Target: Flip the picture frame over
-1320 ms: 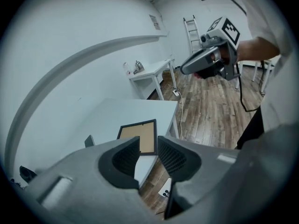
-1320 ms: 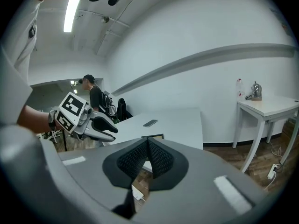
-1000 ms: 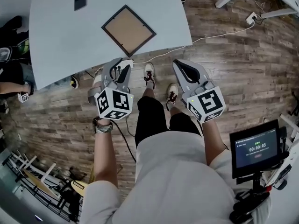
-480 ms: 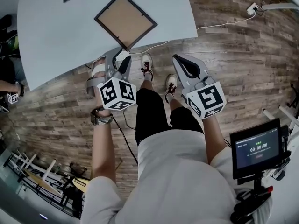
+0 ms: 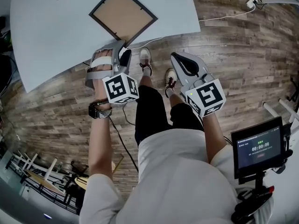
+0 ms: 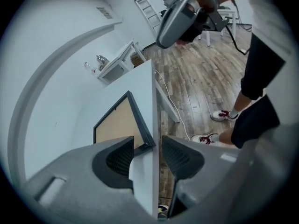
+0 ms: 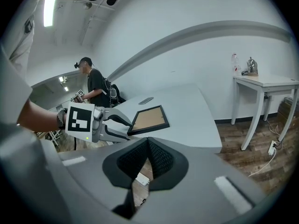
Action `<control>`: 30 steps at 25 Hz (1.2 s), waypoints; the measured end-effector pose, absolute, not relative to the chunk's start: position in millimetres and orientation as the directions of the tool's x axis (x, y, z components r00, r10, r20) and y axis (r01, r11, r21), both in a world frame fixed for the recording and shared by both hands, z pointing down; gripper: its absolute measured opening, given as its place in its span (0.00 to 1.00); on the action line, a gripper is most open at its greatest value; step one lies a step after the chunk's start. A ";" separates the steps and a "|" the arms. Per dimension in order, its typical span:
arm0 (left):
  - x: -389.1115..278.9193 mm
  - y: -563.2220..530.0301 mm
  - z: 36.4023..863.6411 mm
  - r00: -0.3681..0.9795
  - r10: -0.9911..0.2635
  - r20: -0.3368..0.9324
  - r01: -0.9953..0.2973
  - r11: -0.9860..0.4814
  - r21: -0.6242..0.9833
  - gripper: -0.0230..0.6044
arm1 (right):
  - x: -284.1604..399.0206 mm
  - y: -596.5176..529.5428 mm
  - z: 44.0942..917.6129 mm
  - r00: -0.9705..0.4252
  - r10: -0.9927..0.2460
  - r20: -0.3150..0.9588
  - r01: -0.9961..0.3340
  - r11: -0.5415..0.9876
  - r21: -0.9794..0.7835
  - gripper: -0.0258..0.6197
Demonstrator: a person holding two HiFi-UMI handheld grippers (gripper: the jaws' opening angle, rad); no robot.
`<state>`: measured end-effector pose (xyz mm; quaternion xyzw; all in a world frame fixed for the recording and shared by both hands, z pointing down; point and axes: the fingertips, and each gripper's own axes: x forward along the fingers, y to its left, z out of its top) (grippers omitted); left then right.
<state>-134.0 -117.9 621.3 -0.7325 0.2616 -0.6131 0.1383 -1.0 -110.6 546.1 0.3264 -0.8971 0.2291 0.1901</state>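
At the near edge of the white bench (image 5: 56,45), the picture frame (image 5: 123,14) lay flat, turned diamond-wise, with one corner pointing at that edge and reaching it or very nearly. Whether the corner overhung could not be determined.

The left gripper (image 6: 148,143) stood just off that same edge, angled downward, directly before the near corner. Its jaws were spread and had just been opening. The bench edge ran up between them, and the frame's corner sat just ahead of the gap; neither pad pressed on anything. The frame therefore lay straight ahead of the left jaws, along its own diagonal.

The right gripper (image 7: 148,146) hung over the floor, further along the edge and well apart from the frame. Its jaws were pressed together with nothing between them. The left hand was plainly the nearer.

The frame appeared nearly square, so no long axis was noted; the corner-to-corner line away from the edge was the working line. It had a thin black moulding around a brown backing board, which faced up, so the display side was judged to be face down. It looked light and stiff. A pinch on the corner was judged likely to let it pivot.
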 end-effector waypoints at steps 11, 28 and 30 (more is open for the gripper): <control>-140.6 -132.2 642.6 0.093 -0.640 0.763 -0.109 -0.768 -0.631 0.33 | -9.9 -109.8 564.8 -0.710 -0.481 0.514 -0.672 0.680 -0.293 0.04; -125.0 -119.8 631.0 0.120 -0.674 0.729 -0.144 -0.738 -0.659 0.25 | 3.4 -107.5 549.0 -0.711 -0.497 0.497 -0.679 0.668 -0.304 0.04; -119.6 -121.3 627.1 0.132 -0.687 0.715 -0.160 -0.727 -0.668 0.24 | 6.4 -108.0 549.0 -0.710 -0.499 0.497 -0.681 0.668 -0.300 0.04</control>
